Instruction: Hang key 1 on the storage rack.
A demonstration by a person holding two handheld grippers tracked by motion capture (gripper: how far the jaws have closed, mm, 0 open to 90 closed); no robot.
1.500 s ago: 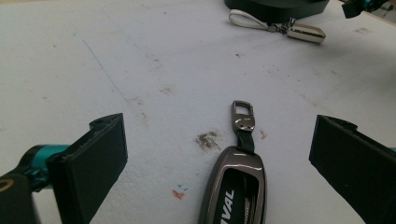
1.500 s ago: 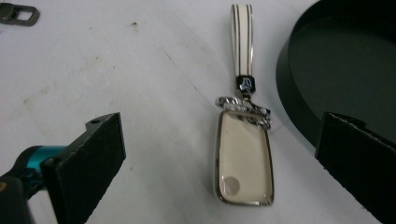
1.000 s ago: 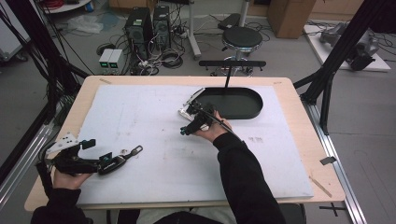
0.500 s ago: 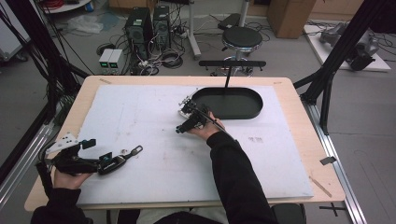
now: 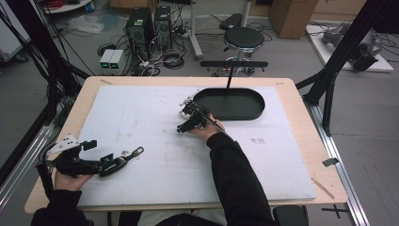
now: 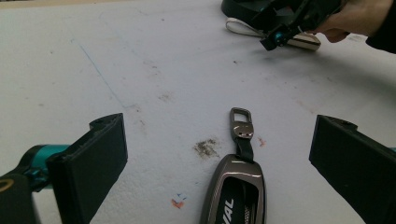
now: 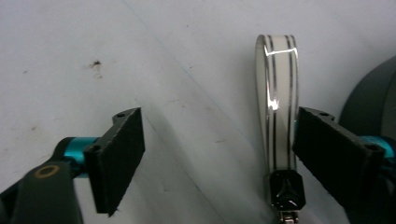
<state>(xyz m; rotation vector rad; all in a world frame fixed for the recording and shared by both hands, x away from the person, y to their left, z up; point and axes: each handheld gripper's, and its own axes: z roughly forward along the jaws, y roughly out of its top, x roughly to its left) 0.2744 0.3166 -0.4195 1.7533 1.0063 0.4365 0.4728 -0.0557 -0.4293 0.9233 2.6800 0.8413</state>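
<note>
My left gripper (image 5: 99,154) rests at the table's front left, open. A dark metallic car key fob (image 6: 233,191) with a strap and clip (image 6: 240,123) lies on the table between its wide-apart jaws, touching neither pad. My right gripper (image 5: 184,117) is low over the table just left of the black oval tray (image 5: 256,101). A white strap with silver stripes (image 7: 275,107) and a black clasp (image 7: 287,189) lies between its jaws, close to the right pad. These jaws have just been closing, and the left pad still stands well off the strap.
The white mat (image 5: 155,127) covers most of the wooden table (image 5: 301,122). The tray's rim (image 7: 373,93) sits right beside my right gripper's right jaw. A black bar on a post (image 5: 234,64) stands behind the tray. Small stains (image 6: 205,148) mark the mat.
My right gripper has sunk toward the mat and drifted slightly left, away from the tray. The left gripper and the key fob have stayed put.
</note>
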